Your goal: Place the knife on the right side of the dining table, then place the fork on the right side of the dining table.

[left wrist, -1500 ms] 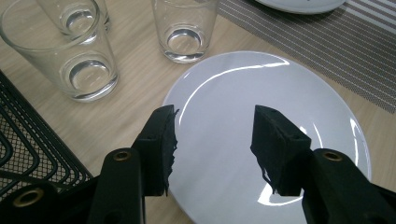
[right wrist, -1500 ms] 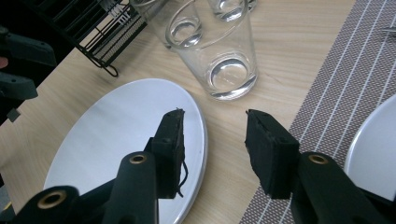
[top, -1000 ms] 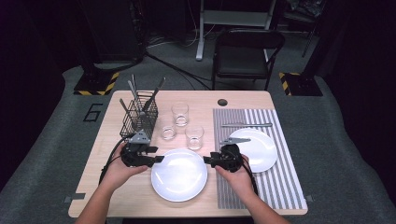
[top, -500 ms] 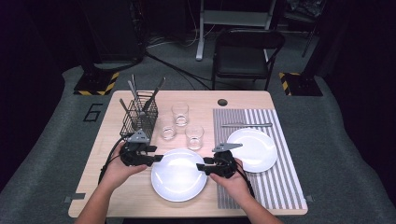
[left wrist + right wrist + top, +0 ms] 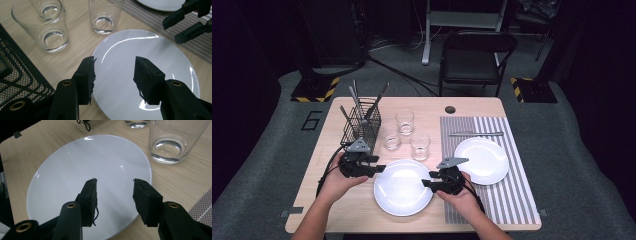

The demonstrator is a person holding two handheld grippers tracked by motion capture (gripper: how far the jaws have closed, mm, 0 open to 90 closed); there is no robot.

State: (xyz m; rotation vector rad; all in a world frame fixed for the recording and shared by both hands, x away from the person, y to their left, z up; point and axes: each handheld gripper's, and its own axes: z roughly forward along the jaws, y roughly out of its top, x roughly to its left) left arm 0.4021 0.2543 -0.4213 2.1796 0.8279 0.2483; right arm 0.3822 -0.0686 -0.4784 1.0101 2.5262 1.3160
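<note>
A white plate (image 5: 402, 189) lies on the wooden table near the front edge, between my two grippers. My left gripper (image 5: 381, 168) reaches in from the left, and its open jaws hover over the plate's left rim. In the left gripper view the plate (image 5: 140, 47) lies below my left gripper (image 5: 115, 75), whose pads press on nothing. My right gripper (image 5: 426, 183) comes in from the right, open above the plate's right rim. The right gripper view has the plate (image 5: 87, 165) under my right gripper (image 5: 113, 195), with nothing held.
A second white plate (image 5: 482, 160) and a piece of cutlery (image 5: 475, 134) lie on the striped mat (image 5: 507, 200) at right. Three glasses (image 5: 404, 121) (image 5: 392, 140) (image 5: 419, 146) stand just behind the near plate. A black wire basket (image 5: 361, 125) holds cutlery at left.
My right gripper has shifted a little left, off the mat's edge and over the near plate's right rim. The left gripper has stayed put.
</note>
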